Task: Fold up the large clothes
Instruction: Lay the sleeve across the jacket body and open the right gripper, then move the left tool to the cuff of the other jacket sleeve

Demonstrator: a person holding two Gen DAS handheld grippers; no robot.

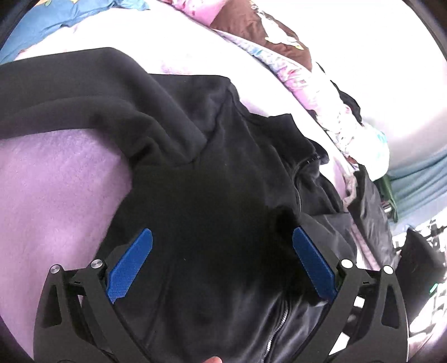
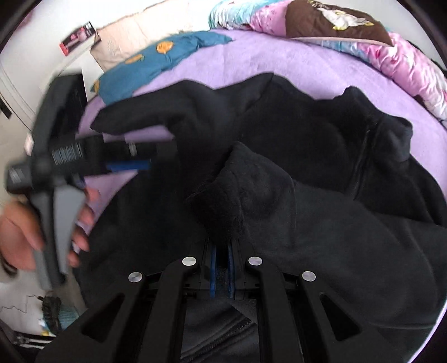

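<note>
A black fleece zip jacket (image 1: pixel 223 167) lies spread on a purple blanket (image 1: pixel 56 181). My left gripper (image 1: pixel 222 251) hovers over the jacket's front near the zip. Its blue pads (image 1: pixel 131 265) stand wide apart, so it is open with nothing between them. In the right wrist view the jacket (image 2: pixel 307 139) fills the middle. My right gripper (image 2: pixel 221 248) is shut on a folded sleeve cuff (image 2: pixel 223 195), which hides its fingertips. The left gripper (image 2: pixel 142 156) appears blurred at the left of that view, held by a hand (image 2: pixel 16 237).
The purple blanket (image 2: pixel 279 53) covers a bed. A blue cloth with orange prints (image 2: pixel 156 61) lies at the far left. A pink floral quilt (image 2: pixel 405 64) and a brown cushion (image 2: pixel 335 19) are heaped along the far right edge.
</note>
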